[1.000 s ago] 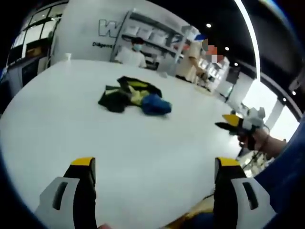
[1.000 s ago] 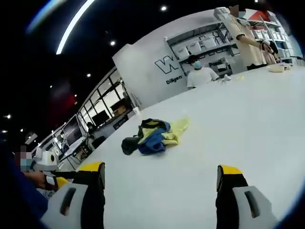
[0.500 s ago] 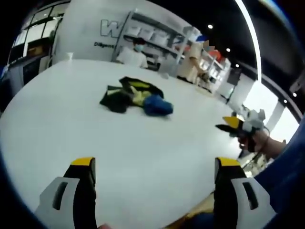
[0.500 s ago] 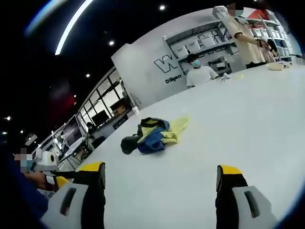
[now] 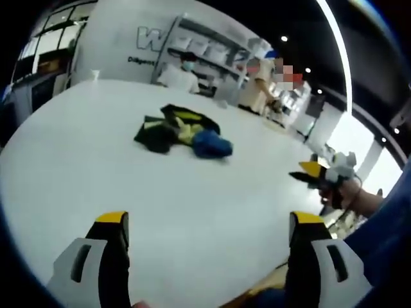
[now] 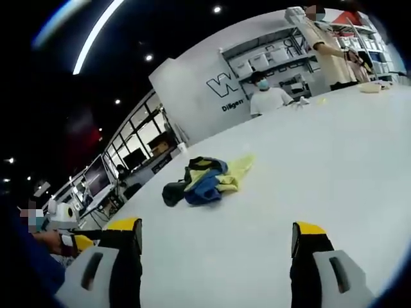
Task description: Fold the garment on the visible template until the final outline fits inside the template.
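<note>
One garment (image 5: 182,130), crumpled in a heap of black, yellow and blue, lies on the white table (image 5: 77,160) well ahead of both grippers, untouched. In the right gripper view the same garment (image 6: 204,180) sits mid-table, with a yellow part spread toward the far side.

Two grippers. The left gripper (image 5: 209,256) hangs over the near table edge, its two yellow-tipped jaws wide apart with nothing between them. The right gripper (image 6: 218,260) is likewise spread wide and empty above the table. In the left gripper view the right gripper (image 5: 319,174) also shows at the right, held in a hand (image 5: 347,192); whether its jaws are apart cannot be told from there. In the right gripper view the left gripper (image 6: 76,242) peeks in low at the left.

Two people stand beyond the table: one in white with a mask (image 6: 266,95), and one in beige (image 6: 327,48) by the shelves (image 6: 270,61).

Writing: a large "W" (image 6: 218,85) on the wall (image 6: 186,96), cut off, with a small line under it starting "Dil", the rest too blurred to read.
</note>
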The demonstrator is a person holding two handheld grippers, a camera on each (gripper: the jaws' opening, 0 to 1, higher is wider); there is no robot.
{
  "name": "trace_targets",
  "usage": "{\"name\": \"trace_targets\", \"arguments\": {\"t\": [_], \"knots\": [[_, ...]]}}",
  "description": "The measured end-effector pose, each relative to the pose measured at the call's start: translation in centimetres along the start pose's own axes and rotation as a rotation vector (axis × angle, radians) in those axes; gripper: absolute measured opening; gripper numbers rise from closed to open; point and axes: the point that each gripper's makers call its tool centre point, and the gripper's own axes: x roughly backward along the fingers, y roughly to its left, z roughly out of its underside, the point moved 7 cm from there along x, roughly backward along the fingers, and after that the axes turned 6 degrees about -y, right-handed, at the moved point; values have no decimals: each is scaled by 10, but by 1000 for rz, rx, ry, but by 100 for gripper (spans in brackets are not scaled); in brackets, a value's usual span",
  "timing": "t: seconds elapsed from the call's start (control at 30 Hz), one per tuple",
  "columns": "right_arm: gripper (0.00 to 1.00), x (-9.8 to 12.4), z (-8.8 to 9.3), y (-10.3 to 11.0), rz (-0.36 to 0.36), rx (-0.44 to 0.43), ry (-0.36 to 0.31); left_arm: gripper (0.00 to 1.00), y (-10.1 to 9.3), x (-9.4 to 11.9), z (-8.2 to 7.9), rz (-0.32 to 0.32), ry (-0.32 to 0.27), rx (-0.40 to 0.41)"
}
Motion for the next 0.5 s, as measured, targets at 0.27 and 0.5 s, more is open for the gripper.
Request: {"name": "trace_targets", "arguments": {"t": [0.27,0.5], "knots": [[96,4,0,0,0,-2,-1,99,1,1,2,-3,-1,3],[95,8,2,2,1,-11,-1,99,-1,2,0,1,-12,12]]}}
